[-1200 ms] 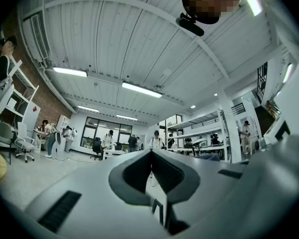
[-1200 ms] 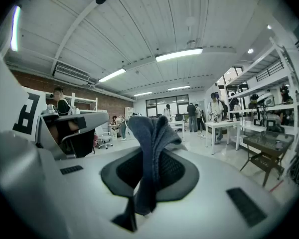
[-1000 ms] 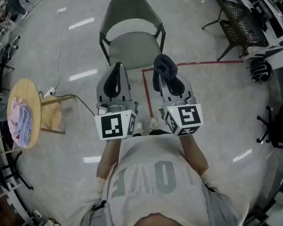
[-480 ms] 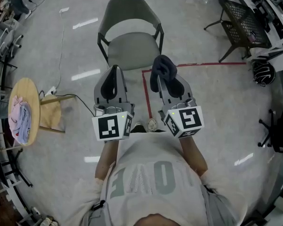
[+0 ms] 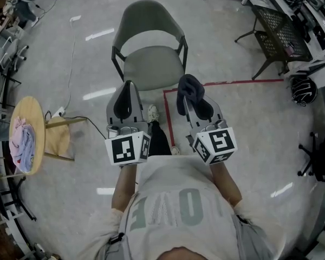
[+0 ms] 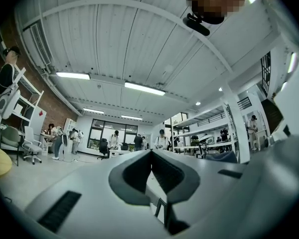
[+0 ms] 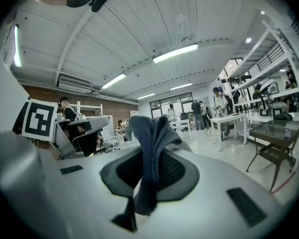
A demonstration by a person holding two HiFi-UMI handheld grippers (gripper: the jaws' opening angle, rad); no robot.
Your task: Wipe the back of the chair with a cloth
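1. The right tool (image 5: 195, 103) is clamped narrow on a dark blue cloth (image 5: 188, 83). In the right gripper view the fabric runs up between the two jaws and folds over above their tips.
2. The left tool (image 5: 124, 93) holds nothing. In its own view the jaws meet at the tips with only the room beyond them.
3. The chair (image 5: 153, 64) stands on the floor just ahead of the person, seat toward them. Its curved backrest (image 5: 149, 16) is on the far side, well apart from both tools.
4. Neither gripper view shows the chair; both look out across the room and up at the ceiling.
5. Judged from this, the step in hand is the approach: the cloth is gripped, and no wiping contact is made yet.
6. The next move calls for carrying the right tool forward over the seat and tipping it so the cloth's loose fold, not the hard jaws, meets the backrest.
7. The grip should stay firm, since the free end could drag out under a sweep.
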